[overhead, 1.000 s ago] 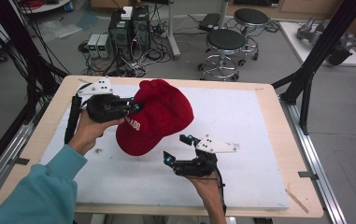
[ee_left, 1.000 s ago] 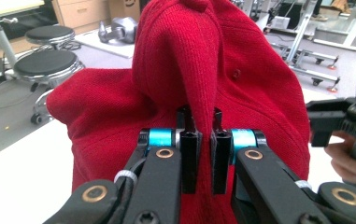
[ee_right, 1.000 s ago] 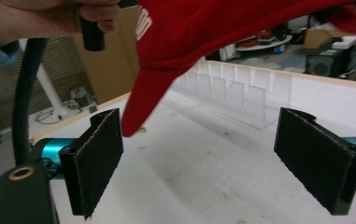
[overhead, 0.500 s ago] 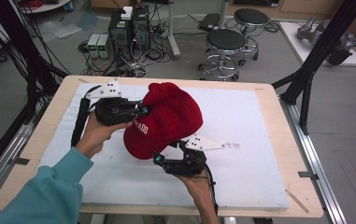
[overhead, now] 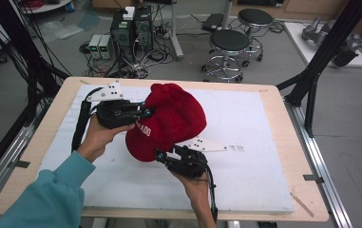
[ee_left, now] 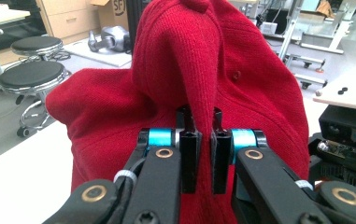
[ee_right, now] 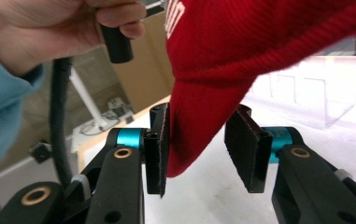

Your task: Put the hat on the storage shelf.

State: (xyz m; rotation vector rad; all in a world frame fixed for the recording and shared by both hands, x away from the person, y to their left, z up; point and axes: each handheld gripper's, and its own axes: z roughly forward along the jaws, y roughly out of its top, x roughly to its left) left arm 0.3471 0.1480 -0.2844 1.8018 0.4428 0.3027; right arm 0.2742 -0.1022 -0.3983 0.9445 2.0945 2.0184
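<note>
A red knitted cap with white lettering on its front [overhead: 169,121] hung above the white foam sheet [overhead: 264,142] that covered the wooden table [overhead: 283,118], held between the 2 grippers. In the high view the left gripper [overhead: 143,113] came in from the left, gripped by a hand [overhead: 100,137] in a teal sleeve [overhead: 50,194], its tips buried in the cap's left side just above the lettering. The left gripper view showed its 2 black fingers [ee_left: 188,154] clenched on a raised fold of the red knit — only a narrow gap remained between them, and the fold [ee_left: 203,102] ran straight up out of it, with the cap's top button [ee_left: 196,4] high above.

The right gripper [overhead: 166,156] sat at the cap's lower edge, with its hand [overhead: 195,183] below it. In the right gripper view its fingers [ee_right: 157,149] stood spread apart, and the cap's red brim [ee_right: 199,121] dipped down between them — the brim lay against the left pad while the right pad [ee_right: 248,149] stood clear of it, so nothing was clamped there. The other hand [ee_right: 35,28] and its black cable [ee_right: 60,121] showed in the upper left of that view.

Beyond the table, 2 round black stools [overhead: 228,45] stood on the grey floor, near some computer boxes with tangled cables [overhead: 131,28].
</note>
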